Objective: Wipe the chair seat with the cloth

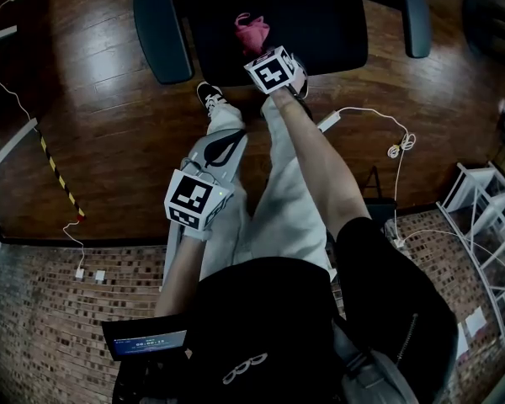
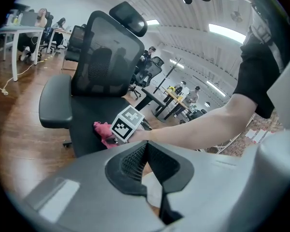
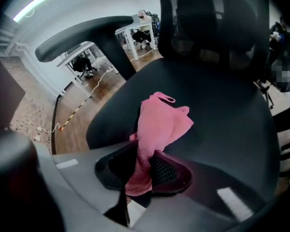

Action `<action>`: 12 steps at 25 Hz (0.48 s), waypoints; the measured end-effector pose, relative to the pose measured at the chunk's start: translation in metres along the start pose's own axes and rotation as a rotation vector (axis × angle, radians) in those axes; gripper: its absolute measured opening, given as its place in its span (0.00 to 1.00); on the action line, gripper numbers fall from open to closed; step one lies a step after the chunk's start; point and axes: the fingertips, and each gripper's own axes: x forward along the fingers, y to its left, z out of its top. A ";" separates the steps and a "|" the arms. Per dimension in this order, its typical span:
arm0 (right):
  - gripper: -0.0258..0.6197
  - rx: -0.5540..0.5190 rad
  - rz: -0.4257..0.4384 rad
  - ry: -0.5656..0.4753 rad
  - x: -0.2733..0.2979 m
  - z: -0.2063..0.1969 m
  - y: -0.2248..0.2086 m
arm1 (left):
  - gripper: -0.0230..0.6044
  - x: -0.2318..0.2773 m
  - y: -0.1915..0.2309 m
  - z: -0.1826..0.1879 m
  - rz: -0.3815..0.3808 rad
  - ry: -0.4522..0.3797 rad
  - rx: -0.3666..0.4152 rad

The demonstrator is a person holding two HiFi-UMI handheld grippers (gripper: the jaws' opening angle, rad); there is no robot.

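your right hand-held gripper [image 3: 141,170] pinches one end of the pink cloth [image 3: 160,122] between its jaws. the rest of the cloth lies bunched on the black chair seat [image 3: 222,124], near the seat's front edge. your left hand-held gripper [image 2: 146,153] is pressed together on nothing, low over your legs and well apart from the chair. wooden floor [image 1: 109,124] lies all around.
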 end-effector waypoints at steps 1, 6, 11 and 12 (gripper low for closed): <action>0.14 -0.013 0.026 -0.017 0.002 0.008 0.014 | 0.02 -0.002 0.001 -0.001 0.001 -0.001 -0.001; 0.14 -0.060 0.213 -0.083 0.004 0.033 0.077 | 0.02 -0.011 0.003 -0.005 0.004 -0.004 0.001; 0.14 -0.086 0.419 -0.155 -0.004 0.048 0.136 | 0.02 -0.015 0.008 -0.005 0.013 -0.005 0.003; 0.14 -0.104 0.445 -0.167 -0.006 0.049 0.146 | 0.02 -0.015 0.007 -0.005 0.013 -0.004 0.006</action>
